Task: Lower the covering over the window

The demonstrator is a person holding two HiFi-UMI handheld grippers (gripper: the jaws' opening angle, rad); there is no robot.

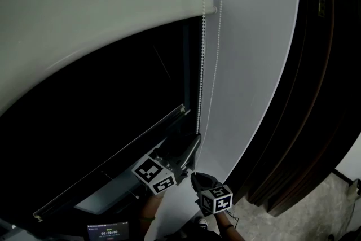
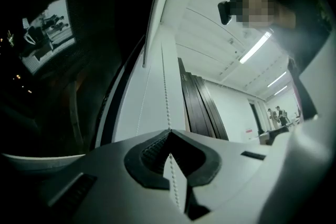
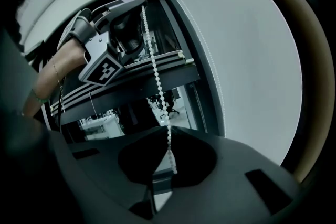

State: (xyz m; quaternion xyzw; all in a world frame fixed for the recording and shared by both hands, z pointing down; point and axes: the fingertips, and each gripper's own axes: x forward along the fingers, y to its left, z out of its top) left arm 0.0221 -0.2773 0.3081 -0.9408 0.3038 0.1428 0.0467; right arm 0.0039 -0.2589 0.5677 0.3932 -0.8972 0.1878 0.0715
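Observation:
A pale roller blind covers the upper part of the dark window. Its white bead chain hangs down the right side of the frame. My left gripper is shut on one strand low down; in the left gripper view its tips meet on the beads, and the chain runs straight up from them. Just below, my right gripper is shut on the same chain, with its jaws closed round the beads. The left gripper shows above it in the right gripper view.
A white wall strip lies right of the chain, then tall dark wooden panels. The window's lower frame bar runs below the glass. A small screen sits at the bottom edge. Speckled floor is at the lower right.

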